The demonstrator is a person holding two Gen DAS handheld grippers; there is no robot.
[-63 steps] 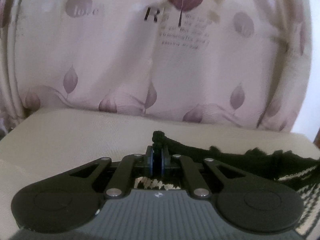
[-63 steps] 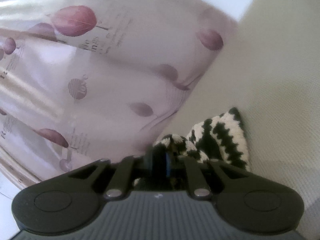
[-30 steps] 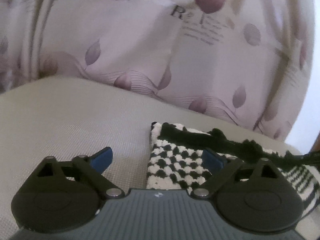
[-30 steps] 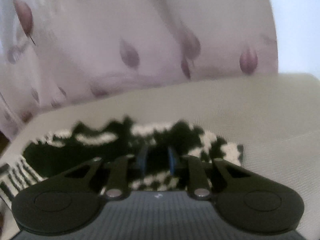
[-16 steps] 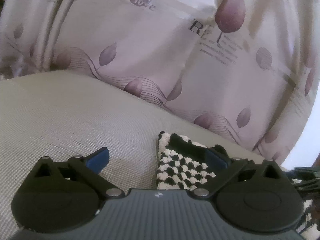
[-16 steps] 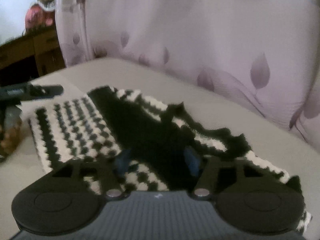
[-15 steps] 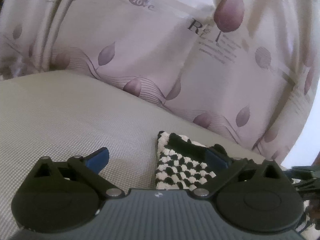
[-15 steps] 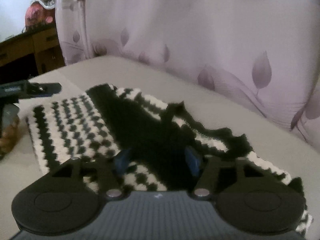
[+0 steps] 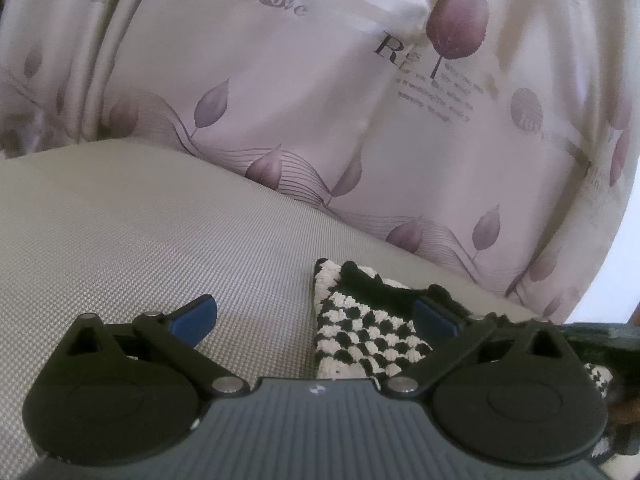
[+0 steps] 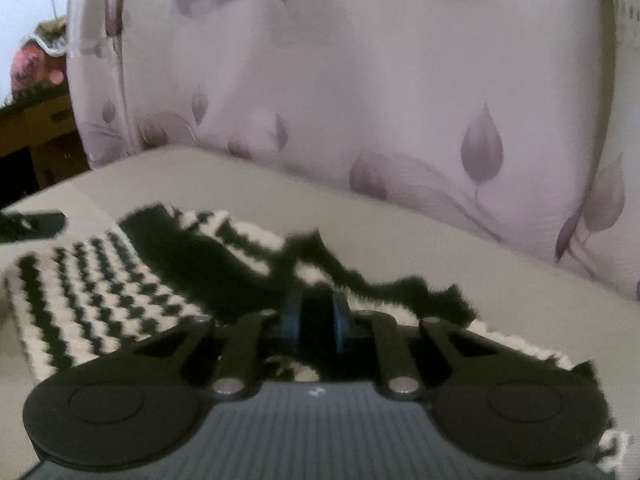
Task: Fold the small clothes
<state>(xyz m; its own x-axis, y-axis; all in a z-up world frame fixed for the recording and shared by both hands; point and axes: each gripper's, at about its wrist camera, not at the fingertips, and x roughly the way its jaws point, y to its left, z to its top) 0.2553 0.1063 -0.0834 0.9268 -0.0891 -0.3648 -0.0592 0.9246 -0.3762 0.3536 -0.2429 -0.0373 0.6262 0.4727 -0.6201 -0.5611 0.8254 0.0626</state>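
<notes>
A small knitted garment (image 9: 360, 340), black-and-white checked with a fuzzy black trim, lies flat on the beige woven surface (image 9: 140, 240). My left gripper (image 9: 316, 316) stands wide open just above it. The garment's near-left corner sits between the blue fingertips (image 9: 196, 314), nearer the right one, and neither pad presses on it. In the right wrist view the garment (image 10: 92, 292) spreads out to the left. My right gripper (image 10: 316, 316) is closing its jaws, and its pads pinch the black trim (image 10: 400, 288) at the garment's far edge.
A pale curtain (image 9: 320, 100) printed with purple leaves hangs close behind the surface. Dark wooden furniture (image 10: 36, 136) with a pink object on it stands at the far left. Bare beige surface (image 10: 520, 320) stretches around the garment.
My left gripper opened and let go of the garment's corner. The right gripper swung round over the garment, opened its jaws, then shut them on the black trim.
</notes>
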